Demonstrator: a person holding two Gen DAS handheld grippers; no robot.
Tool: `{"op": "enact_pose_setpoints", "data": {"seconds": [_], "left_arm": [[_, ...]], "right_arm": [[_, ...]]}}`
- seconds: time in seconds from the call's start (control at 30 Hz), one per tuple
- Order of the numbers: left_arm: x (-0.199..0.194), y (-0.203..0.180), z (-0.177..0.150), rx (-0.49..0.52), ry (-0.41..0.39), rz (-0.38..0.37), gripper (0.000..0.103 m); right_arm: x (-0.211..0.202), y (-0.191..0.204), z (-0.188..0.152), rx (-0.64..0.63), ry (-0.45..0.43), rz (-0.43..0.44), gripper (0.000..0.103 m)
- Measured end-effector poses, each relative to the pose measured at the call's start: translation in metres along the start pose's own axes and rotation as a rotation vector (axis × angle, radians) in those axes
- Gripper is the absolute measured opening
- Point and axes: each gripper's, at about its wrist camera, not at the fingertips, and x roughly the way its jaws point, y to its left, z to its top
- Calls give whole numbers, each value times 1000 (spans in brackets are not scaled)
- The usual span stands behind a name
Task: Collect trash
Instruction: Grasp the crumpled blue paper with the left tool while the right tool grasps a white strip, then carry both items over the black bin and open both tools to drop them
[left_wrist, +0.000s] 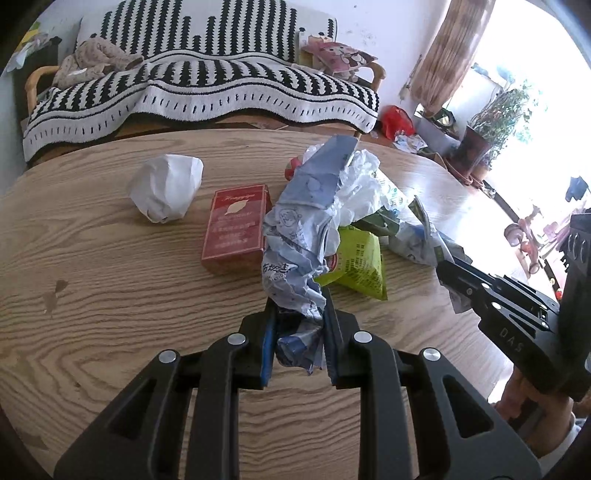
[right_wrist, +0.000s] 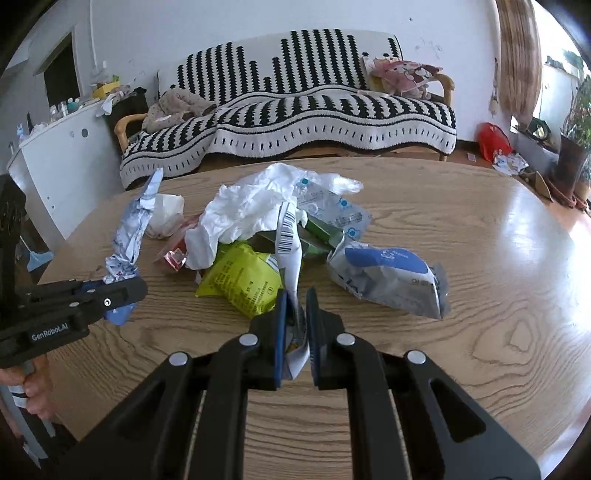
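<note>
My left gripper (left_wrist: 300, 314) is shut on a crumpled blue-and-white wrapper (left_wrist: 303, 229), held upright above the wooden table (left_wrist: 110, 295); that wrapper (right_wrist: 129, 236) and gripper (right_wrist: 125, 291) also show in the right wrist view. My right gripper (right_wrist: 296, 299) is shut on a white wrapper strip with a barcode (right_wrist: 290, 243); this gripper (left_wrist: 448, 267) shows at the right of the left wrist view. A trash pile lies ahead: a yellow-green packet (right_wrist: 240, 280), white crumpled plastic (right_wrist: 243, 214), a blue-and-silver bag (right_wrist: 391, 277), a red box (left_wrist: 236, 225), a white paper ball (left_wrist: 166, 188).
A sofa with a black-and-white striped cover (right_wrist: 295, 110) stands behind the table. A white cabinet (right_wrist: 62, 158) is at the left. A red bag (right_wrist: 493, 142), loose litter and potted plants (right_wrist: 572, 147) are on the floor at the right.
</note>
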Motion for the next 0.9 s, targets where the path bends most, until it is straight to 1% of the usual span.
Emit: {"op": "enact_pose_setpoints", "data": {"seconds": [0.17,0.3,0.4,0.43,0.5,0.53,0.57,0.6,0.67,0.73,0.77,0.8,0.83,0.9], "left_arm": [[-1,2,0,-3,-2,-1,21],[-14,-12,-5,-7,-37,-36,21],[-28,-44,-17,36,-49,-62,21],[-32,-60,-23,56,-39,-87,21],[-36,-90,-32,91,-16,-140,21],[-40,-113,-37,117,-3,-179,21],[-42,-135,-41,143,13,-216,21],[-43,-150,-45,162,26,-242,21],[-39,-197,-60,217,83,-315,21],[-22,-240,-82,256,174,-381,21],[-8,-264,-97,276,231,-402,21],[5,-277,-110,287,271,-407,21],[26,-297,-130,294,343,-413,21],[59,-319,-161,301,440,-404,21]], "right_arm": [[-1,-1,-1,7,-4,1,11],[-24,-11,-1,57,-77,-6,11],[-62,-38,-10,178,-157,19,11],[-79,-52,-17,223,-181,31,11],[-111,-77,-30,250,-213,1,11],[-134,-98,-41,264,-228,-32,11],[-147,-110,-47,277,-234,-48,11],[-170,-132,-61,303,-244,-80,11],[-197,-160,-82,335,-247,-122,11],[-220,-188,-115,381,-235,-167,11],[-226,-200,-129,404,-220,-184,11],[-228,-211,-145,430,-199,-196,11],[-226,-225,-165,469,-157,-203,11],[-211,-250,-210,565,-50,-193,11]]}}
